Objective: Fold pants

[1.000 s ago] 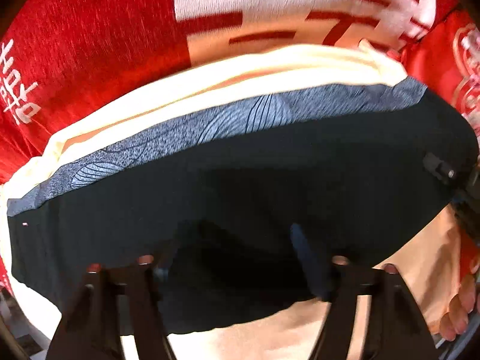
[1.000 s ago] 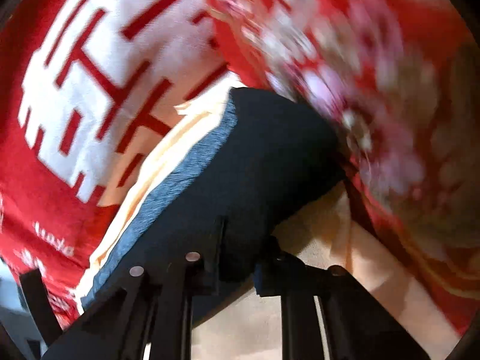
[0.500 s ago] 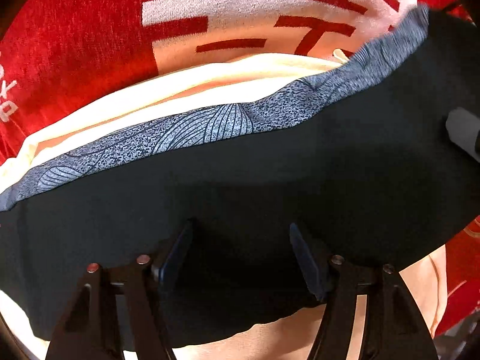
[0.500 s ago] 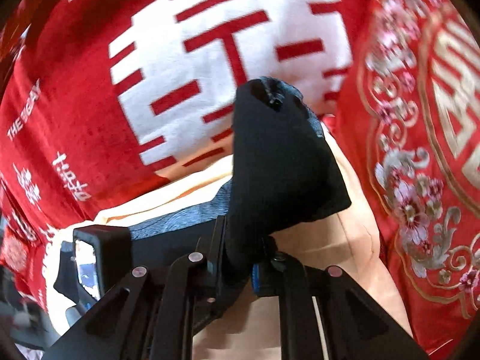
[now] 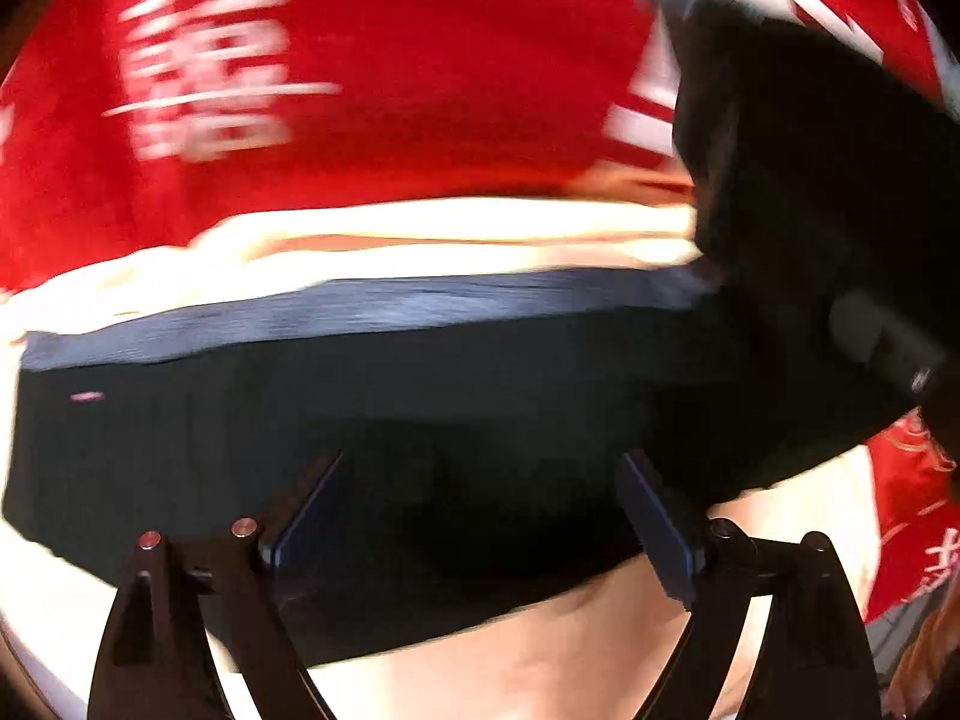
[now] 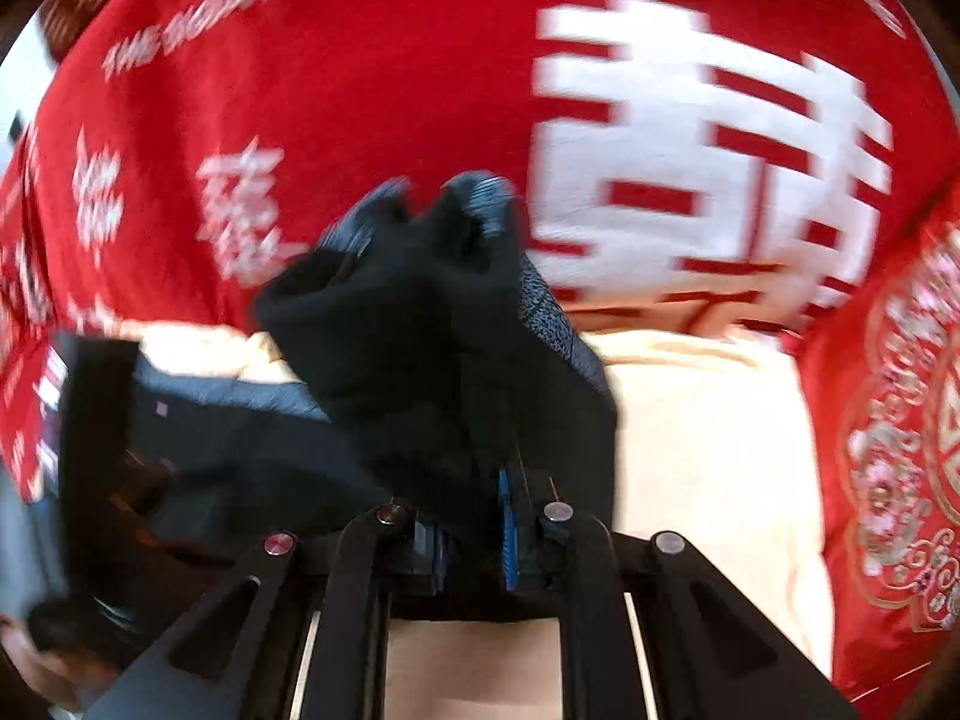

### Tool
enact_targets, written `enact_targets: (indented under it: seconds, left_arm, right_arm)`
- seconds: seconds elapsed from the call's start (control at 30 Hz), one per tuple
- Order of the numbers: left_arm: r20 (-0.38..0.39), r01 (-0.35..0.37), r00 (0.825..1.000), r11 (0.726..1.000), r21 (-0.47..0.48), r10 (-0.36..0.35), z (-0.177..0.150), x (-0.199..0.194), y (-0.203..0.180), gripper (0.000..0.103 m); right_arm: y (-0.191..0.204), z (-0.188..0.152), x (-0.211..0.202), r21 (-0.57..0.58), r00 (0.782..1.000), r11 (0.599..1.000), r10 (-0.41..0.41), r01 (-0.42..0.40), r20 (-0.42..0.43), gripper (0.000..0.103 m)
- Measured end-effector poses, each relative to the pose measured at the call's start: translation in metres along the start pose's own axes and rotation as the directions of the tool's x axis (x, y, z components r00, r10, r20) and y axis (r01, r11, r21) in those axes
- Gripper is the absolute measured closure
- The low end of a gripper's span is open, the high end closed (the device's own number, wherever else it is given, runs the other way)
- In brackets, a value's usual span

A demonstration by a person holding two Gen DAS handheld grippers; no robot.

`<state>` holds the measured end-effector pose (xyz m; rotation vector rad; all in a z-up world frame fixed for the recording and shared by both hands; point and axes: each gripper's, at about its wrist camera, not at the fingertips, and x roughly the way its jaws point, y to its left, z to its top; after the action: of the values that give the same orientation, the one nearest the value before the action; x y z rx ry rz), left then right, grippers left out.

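The black pants (image 5: pixel 420 408), with a grey patterned waistband (image 5: pixel 384 306), lie across a cream cloth (image 5: pixel 420 234) on red bedding. My left gripper (image 5: pixel 480 498) is open just above the black fabric, one finger on each side. My right gripper (image 6: pixel 474 516) is shut on one end of the pants (image 6: pixel 432 324) and holds it lifted in a bunch over the rest. That raised end shows in the left wrist view (image 5: pixel 804 180) at the right. The left gripper's body (image 6: pixel 90 456) shows at the left of the right wrist view.
A red blanket with white characters (image 6: pixel 690 138) covers the bed behind the pants. A red embroidered cover (image 6: pixel 900 420) lies to the right. The cream cloth (image 6: pixel 708 420) spreads under and right of the pants.
My right gripper has carried the pinched end of the pants up and over toward the left. My left gripper has opened wider and shifted over the fabric.
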<state>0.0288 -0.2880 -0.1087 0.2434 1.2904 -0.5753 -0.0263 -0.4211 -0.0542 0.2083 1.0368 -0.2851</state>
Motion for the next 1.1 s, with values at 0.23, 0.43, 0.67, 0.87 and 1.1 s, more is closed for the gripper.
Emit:
enact_targets:
  seconds: [0.23,0.43,0.67,0.87,1.1]
  left_arm:
    - [-0.045,-0.149,0.988,0.982,-0.118,0.144,-0.015,-0.009,0.142,0.013]
    - [-0.062,-0.169,0.985,0.977,-0.127,0.162,-0.031,-0.008,0.191,0.013]
    - [-0.059,-0.104,0.994,0.987,-0.126,0.097,-0.036,-0.001,0.170,0.013]
    - [-0.078,-0.054,0.996,0.996,-0.072,0.048,-0.030,0.030,0.126,0.013]
    - [-0.161,-0.050,0.987,0.990,-0.131,0.028,-0.040,0.061,0.131,0.011]
  right_arm:
    - [0.112,-0.036,0.086,-0.179,0.980,0.977,-0.143,0.117,-0.136,0.086]
    - [0.156,-0.062,0.095,-0.298,0.942,0.915,-0.317,0.273,-0.108,0.063]
    - [0.091,-0.061,0.038,0.202,0.963,0.961,0.221,-0.188,-0.154,0.051]
    - [0.015,-0.070,0.065,0.658,0.868,0.668,0.494,-0.348,-0.042,0.058]
    - [0.006,-0.089,0.094,0.801,0.815,0.475,0.579,-0.364,0.026,0.058]
